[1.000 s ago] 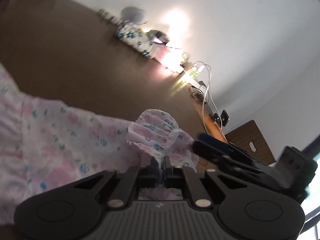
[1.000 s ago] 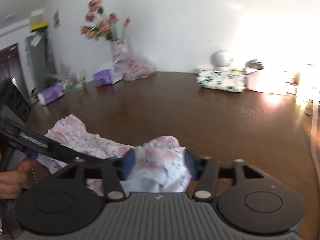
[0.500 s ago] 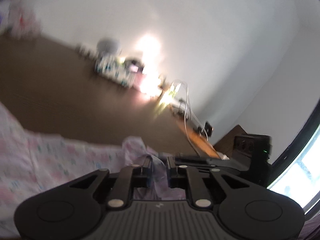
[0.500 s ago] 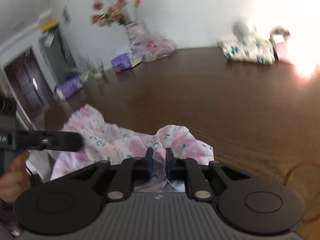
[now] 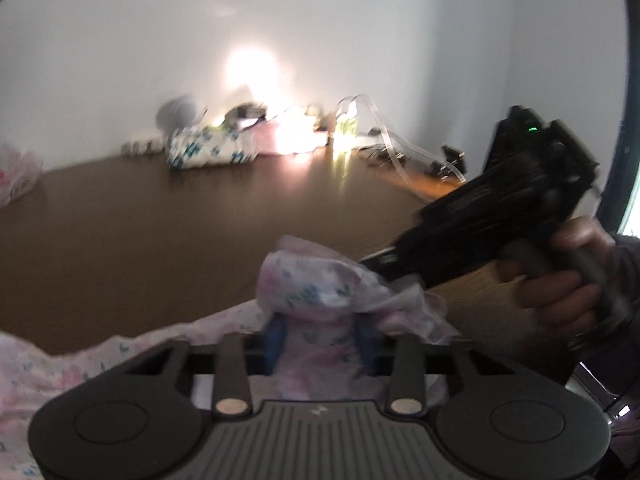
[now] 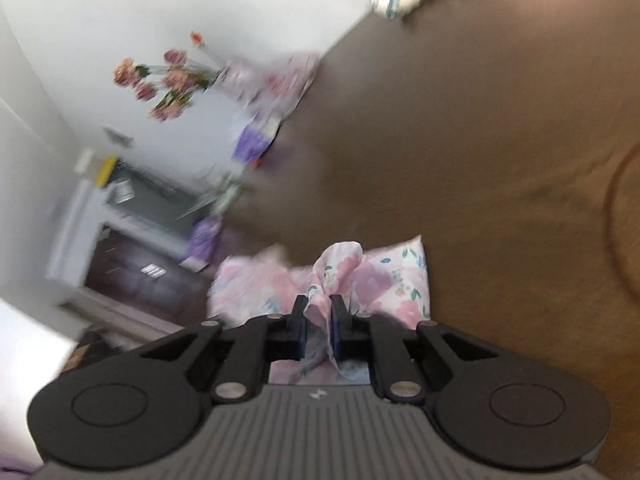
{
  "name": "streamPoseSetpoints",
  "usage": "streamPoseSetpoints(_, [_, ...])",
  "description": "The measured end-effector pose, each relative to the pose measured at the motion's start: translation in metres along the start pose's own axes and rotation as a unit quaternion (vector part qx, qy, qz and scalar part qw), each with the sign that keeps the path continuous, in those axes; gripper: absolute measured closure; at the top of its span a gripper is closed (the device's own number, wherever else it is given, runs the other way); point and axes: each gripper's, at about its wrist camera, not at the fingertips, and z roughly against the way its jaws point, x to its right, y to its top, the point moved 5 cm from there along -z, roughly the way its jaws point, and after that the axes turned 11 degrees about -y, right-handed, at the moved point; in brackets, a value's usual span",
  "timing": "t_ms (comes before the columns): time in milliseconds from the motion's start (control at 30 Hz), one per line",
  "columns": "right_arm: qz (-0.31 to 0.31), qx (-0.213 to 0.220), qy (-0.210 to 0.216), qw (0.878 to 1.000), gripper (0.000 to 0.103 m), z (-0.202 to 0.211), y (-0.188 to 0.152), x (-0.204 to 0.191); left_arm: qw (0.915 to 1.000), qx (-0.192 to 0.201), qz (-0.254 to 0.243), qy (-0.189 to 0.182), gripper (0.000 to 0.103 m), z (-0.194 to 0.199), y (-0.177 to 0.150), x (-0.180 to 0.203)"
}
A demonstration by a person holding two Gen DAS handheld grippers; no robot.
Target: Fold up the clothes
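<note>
- Since a second ago the two tools have swapped roles: the left gripper [image 5: 318, 338], then pinched tight on a bunch of cloth, now stands with its jaws parted, while the right gripper [image 6: 319, 326], then spread around the fabric, has closed on a fold of it.
- The floral garment [image 5: 316, 292] lies on the dark wooden tabletop [image 5: 160, 224] toward its near edge. One stretch trails off to the left along that edge, and a bunched hump rises between the left tool's blue pads [image 5: 275, 334].
- The cloth sits between those pads, but the jaws are clearly apart, so I judge it released or only loosely cradled rather than held.
- In the right wrist view the narrow jaws clamp a twisted ridge of the fabric [image 6: 340, 276], the rest lying flat beyond it.
- The person's right hand [image 5: 568, 276] holds its tool close beside the left one, so both meet at the same bunch. This looks like a handover of the corner, letting the left go and regrip elsewhere for the fold.
- Both views are blurred and the right is strongly tilted.
- A folded floral bundle [image 5: 208, 150] rests at the far edge by the wall, well apart.
</note>
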Motion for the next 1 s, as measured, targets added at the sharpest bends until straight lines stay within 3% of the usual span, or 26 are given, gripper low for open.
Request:
streamPoseSetpoints(100, [-0.024,-0.028,0.025,0.999,0.092,-0.003,0.000,0.007,0.9996,0.024,0.006,-0.013,0.077,0.006,-0.003,-0.006])
streamPoseSetpoints(167, [-0.040,-0.046,0.042,0.997,0.093,-0.005,-0.001,0.011,0.9992,0.038,-0.002,-0.015,0.055,0.009,-0.003,-0.006])
streamPoseSetpoints(200, [-0.048,-0.056,0.050,0.996,0.093,-0.006,-0.001,0.014,0.9990,0.042,-0.007,-0.015,0.037,0.010,-0.002,-0.005])
streamPoseSetpoints(233, [-0.053,-0.061,0.055,0.995,0.093,-0.007,-0.001,0.015,0.9989,0.042,-0.009,-0.017,0.035,0.009,-0.002,-0.005])
streamPoseSetpoints(300, [-0.051,-0.059,0.052,0.996,0.093,-0.007,-0.004,0.012,0.9991,0.029,0.000,-0.031,0.038,0.002,-0.001,-0.005])
streamPoseSetpoints(367, [-0.050,-0.049,0.046,0.996,0.092,-0.005,-0.004,0.011,0.9979,0.026,0.036,-0.048,0.052,-0.002,-0.002,-0.011])
streamPoseSetpoints(433, [-0.049,-0.035,0.040,0.997,0.090,-0.001,-0.004,0.010,0.9951,0.022,0.072,-0.065,0.079,-0.006,-0.003,-0.016])
streamPoseSetpoints(500, [-0.032,0.000,0.022,0.999,0.083,0.010,-0.001,0.006,0.9906,0.018,0.108,-0.082,0.088,-0.010,-0.003,-0.022])
streamPoseSetpoints(567, [-0.005,0.042,-0.002,0.999,0.062,0.023,0.002,0.001,0.9819,0.023,0.158,-0.102,0.094,-0.012,-0.007,-0.032])
streamPoseSetpoints(667, [0.063,0.092,-0.053,0.992,0.060,0.035,0.006,-0.011,0.9562,0.028,0.257,-0.137,0.093,-0.013,-0.014,-0.055])
streamPoseSetpoints(700, [0.084,0.100,-0.069,0.989,0.061,0.036,0.007,-0.016,0.9478,0.027,0.284,-0.142,0.088,-0.013,-0.017,-0.062])
streamPoseSetpoints(767, [0.130,0.098,-0.099,0.982,0.061,0.027,0.004,-0.028,0.9423,0.028,0.307,-0.131,0.085,-0.009,-0.020,-0.068])
streamPoseSetpoints(833, [0.186,0.097,-0.140,0.968,0.061,0.014,-0.003,-0.040,0.9423,0.031,0.314,-0.111,0.083,-0.006,-0.021,-0.069])
streamPoseSetpoints(933, [0.264,0.102,-0.201,0.938,0.061,-0.005,-0.016,-0.057,0.9517,0.038,0.299,-0.060,0.078,0.002,-0.017,-0.060])
streamPoseSetpoints(1000, [0.289,0.109,-0.209,0.928,0.060,-0.010,-0.023,-0.063,0.9606,0.051,0.272,-0.022,0.070,0.012,-0.012,-0.053])
